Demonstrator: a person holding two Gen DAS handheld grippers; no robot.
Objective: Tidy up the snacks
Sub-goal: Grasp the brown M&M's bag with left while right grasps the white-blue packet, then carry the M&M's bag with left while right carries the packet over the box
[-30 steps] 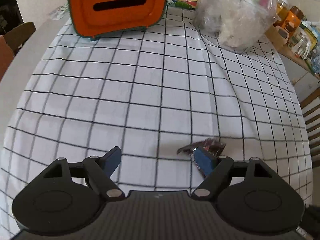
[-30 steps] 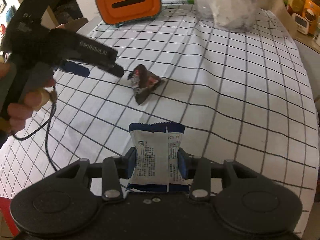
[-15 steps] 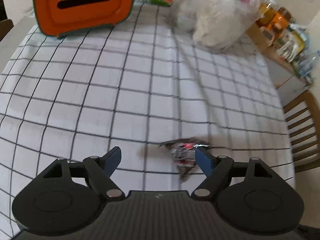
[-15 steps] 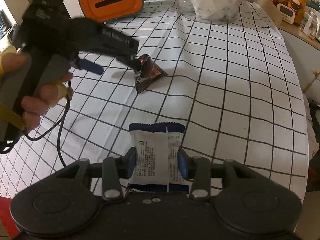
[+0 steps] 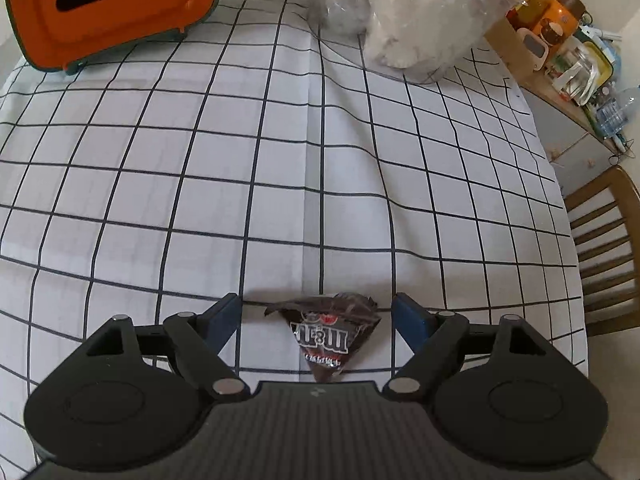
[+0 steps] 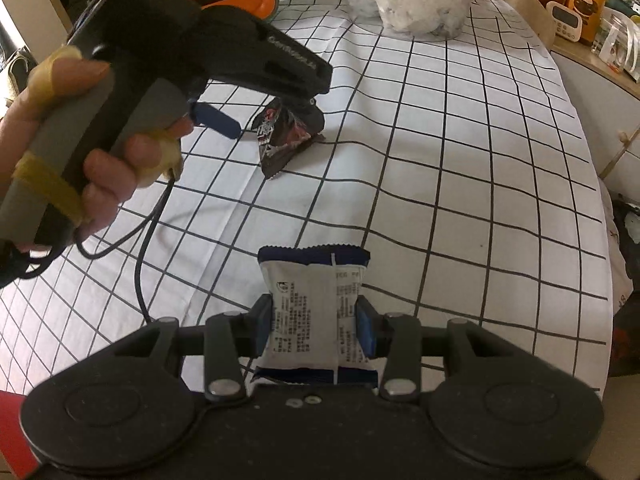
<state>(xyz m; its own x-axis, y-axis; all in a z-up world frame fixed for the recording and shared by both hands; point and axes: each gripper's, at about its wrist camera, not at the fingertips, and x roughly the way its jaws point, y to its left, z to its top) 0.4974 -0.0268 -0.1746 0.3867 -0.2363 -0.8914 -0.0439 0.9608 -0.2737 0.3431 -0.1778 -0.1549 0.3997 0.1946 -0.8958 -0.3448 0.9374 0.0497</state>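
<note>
A dark brown triangular candy packet point(image 5: 332, 336) lies on the checked tablecloth point(image 5: 280, 160). My left gripper point(image 5: 318, 310) stands open, tilted down over it, one blue finger on each side and neither pad touching the packet. From the right wrist view the same packet point(image 6: 286, 140) sits under the left gripper point(image 6: 272, 120), which a person's hand point(image 6: 80, 140) holds. My right gripper point(image 6: 316, 320) is shut on a white and blue snack packet point(image 6: 314, 304), held upright above the cloth.
An orange box with a slot point(image 5: 108, 12) stands at the back left. A clear plastic bag of snacks point(image 5: 408, 12) sits at the back right. Beyond the table's right edge are a shelf with jars point(image 5: 560, 40) and a wooden chair point(image 5: 604, 248). A black cable point(image 6: 140, 264) trails over the cloth.
The left gripper has slid sideways across the table, so the brown packet went from beside its right finger to between both fingers. The right gripper has stayed put with its packet.
</note>
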